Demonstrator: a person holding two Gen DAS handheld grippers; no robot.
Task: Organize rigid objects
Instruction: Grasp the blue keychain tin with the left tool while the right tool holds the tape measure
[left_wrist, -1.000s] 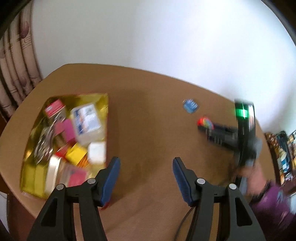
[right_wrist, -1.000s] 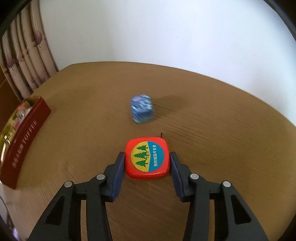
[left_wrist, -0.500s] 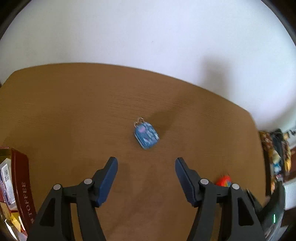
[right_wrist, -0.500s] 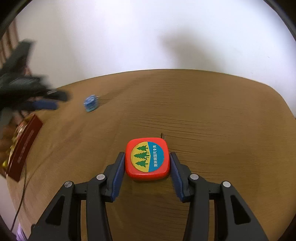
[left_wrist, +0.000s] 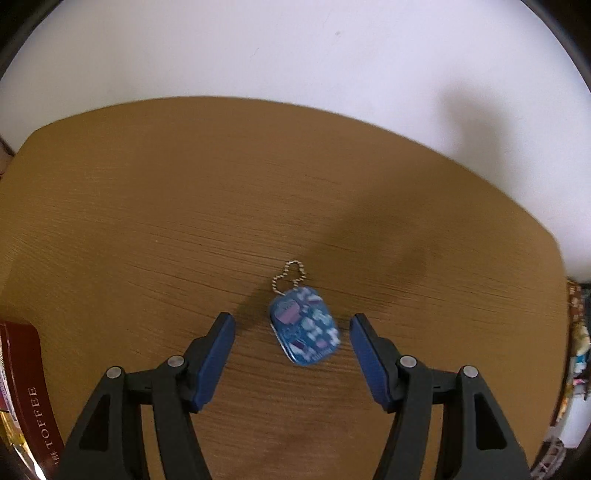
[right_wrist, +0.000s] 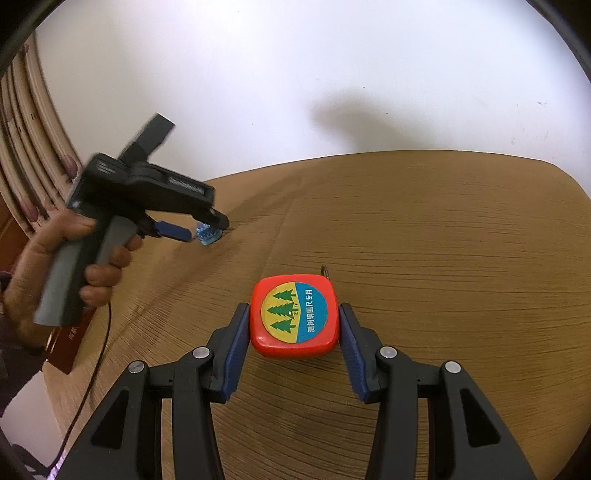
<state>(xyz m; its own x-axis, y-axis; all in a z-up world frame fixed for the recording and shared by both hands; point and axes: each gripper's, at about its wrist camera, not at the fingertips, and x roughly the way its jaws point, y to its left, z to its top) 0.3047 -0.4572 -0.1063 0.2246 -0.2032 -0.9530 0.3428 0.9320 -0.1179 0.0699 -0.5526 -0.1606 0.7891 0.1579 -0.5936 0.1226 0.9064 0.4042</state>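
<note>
A small blue patterned tin (left_wrist: 304, 328) with a bead chain lies on the wooden table (left_wrist: 184, 206). My left gripper (left_wrist: 291, 328) is open, its blue fingers on either side of the tin and not touching it. In the right wrist view the tin (right_wrist: 207, 235) shows small at the left gripper's tips (right_wrist: 199, 230). My right gripper (right_wrist: 293, 317) is shut on a red tape measure (right_wrist: 294, 316) with a yellow and blue label, held just above the table (right_wrist: 443, 240).
A dark red toffee box (left_wrist: 26, 391) with several small items stands at the table's left edge; its side also shows in the right wrist view (right_wrist: 70, 347). A white wall rises behind the table. Curtains (right_wrist: 26, 147) hang at the far left.
My left gripper has swung from the box to the blue tin and moved in until its fingers flank it. My right gripper has kept its grip on the tape measure and turned right.
</note>
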